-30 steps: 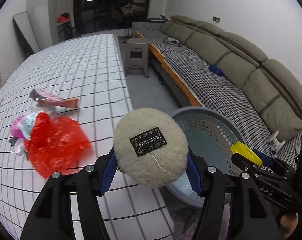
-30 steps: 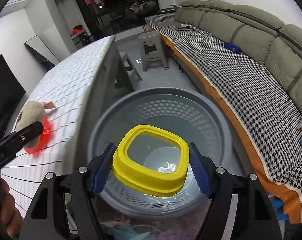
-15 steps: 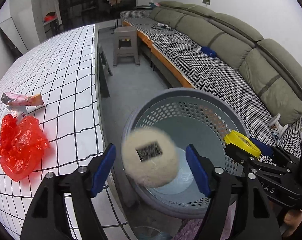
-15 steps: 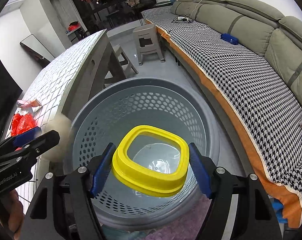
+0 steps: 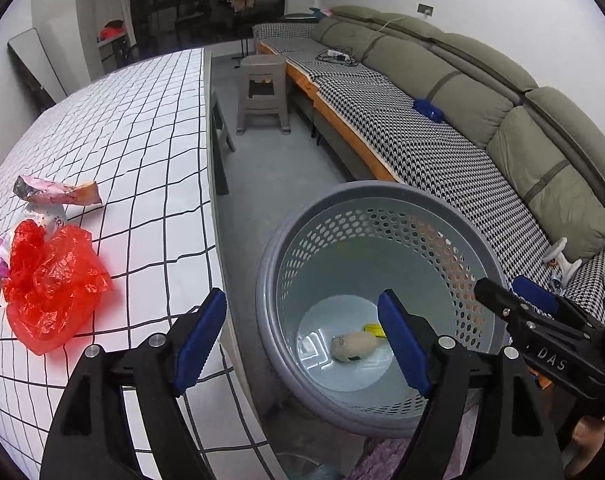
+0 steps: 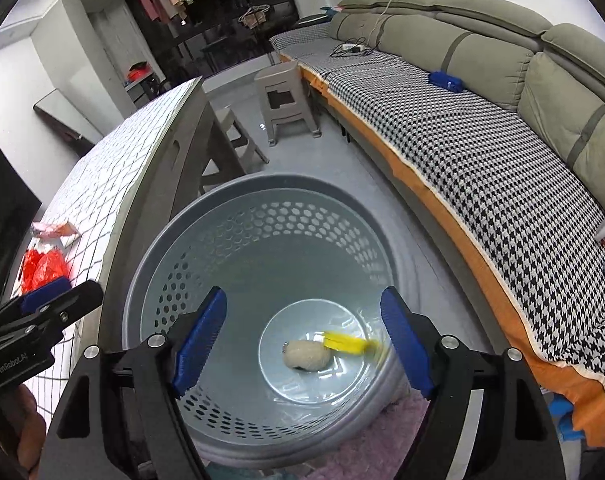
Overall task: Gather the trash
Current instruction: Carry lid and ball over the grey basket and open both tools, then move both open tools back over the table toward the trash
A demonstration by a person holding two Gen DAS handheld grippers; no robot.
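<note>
A grey perforated basket (image 5: 382, 200) (image 6: 238, 192) stands on the floor beside the table. A cream fluffy pad (image 5: 352, 346) (image 6: 306, 354) lies on its bottom, with a yellow ring lid (image 6: 348, 343) (image 5: 374, 329) next to it, blurred in the right wrist view. My left gripper (image 5: 302, 336) is open and empty above the basket's left rim. My right gripper (image 6: 302, 332) is open and empty above the basket. A red plastic bag (image 5: 48, 284) (image 6: 42, 268) and a pink wrapper (image 5: 56, 194) (image 6: 52, 229) lie on the checked tablecloth (image 5: 142, 140).
A grey stool (image 5: 262, 94) (image 6: 288, 100) stands on the floor beyond the basket. A long sofa with a houndstooth cover (image 5: 442, 152) (image 6: 482, 152) runs along the right. A purple rug (image 6: 366, 452) lies under the basket's near side.
Both grippers opened. The fluffy pad fell from my left gripper and the yellow lid from my right gripper; both now lie in the basket.
</note>
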